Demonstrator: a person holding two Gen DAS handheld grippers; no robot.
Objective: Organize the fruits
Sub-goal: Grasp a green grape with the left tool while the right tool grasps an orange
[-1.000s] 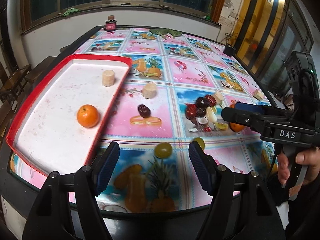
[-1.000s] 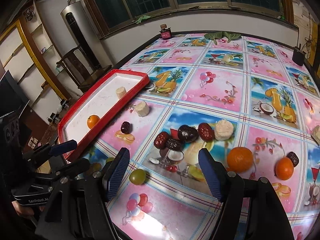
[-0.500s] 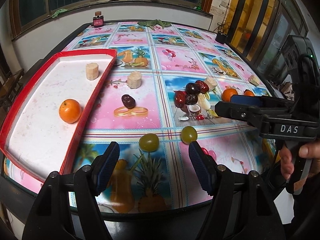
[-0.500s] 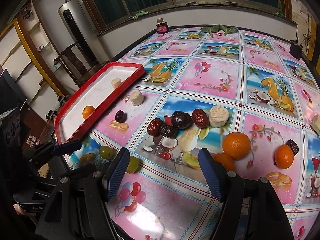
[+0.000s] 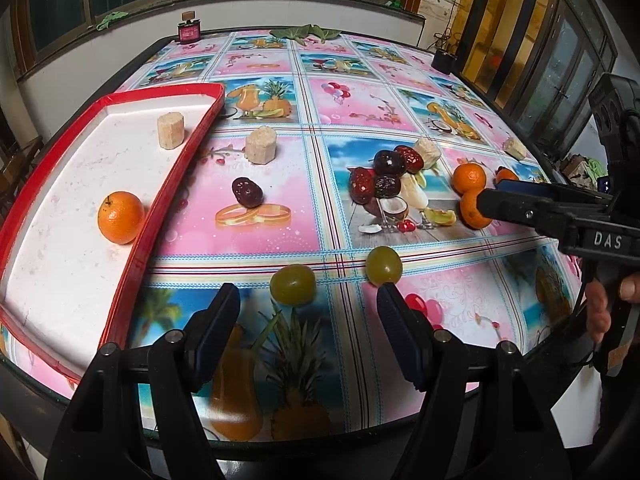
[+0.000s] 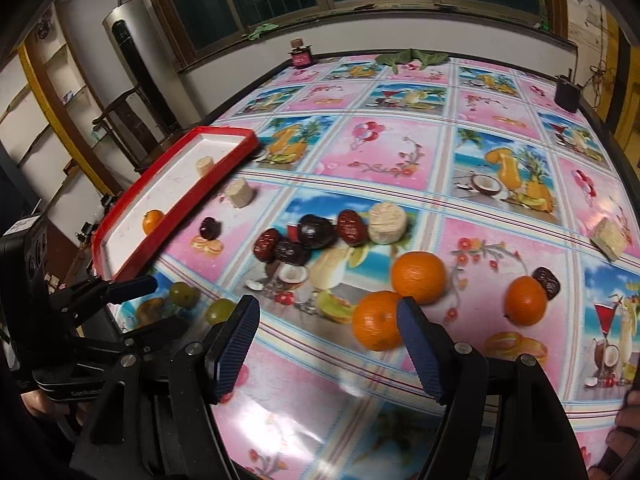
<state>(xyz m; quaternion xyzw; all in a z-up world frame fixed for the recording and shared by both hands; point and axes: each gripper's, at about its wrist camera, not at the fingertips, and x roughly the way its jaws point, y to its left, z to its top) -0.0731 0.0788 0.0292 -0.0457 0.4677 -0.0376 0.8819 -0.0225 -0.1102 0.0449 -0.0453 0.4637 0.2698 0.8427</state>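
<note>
My left gripper hangs low over the table's near edge, jaws closing slowly. A green grape sits just at its fingertips, untouched by the pads. A second grape lies by the right fingertip. The red tray at left holds an orange and a beige chunk. My right gripper is open; an orange lies between its tips, close to the right finger. Two more oranges lie beyond. Several dark dates cluster mid-table.
A single date and a beige chunk lie near the tray's right rim. Another beige round touches the date cluster; a chunk lies far right. A small red bottle and a black box stand at the far edge.
The left gripper has sunk toward the two grapes, which now sit at its fingertips. The right gripper has shifted right, bringing the nearest orange between its fingers.
</note>
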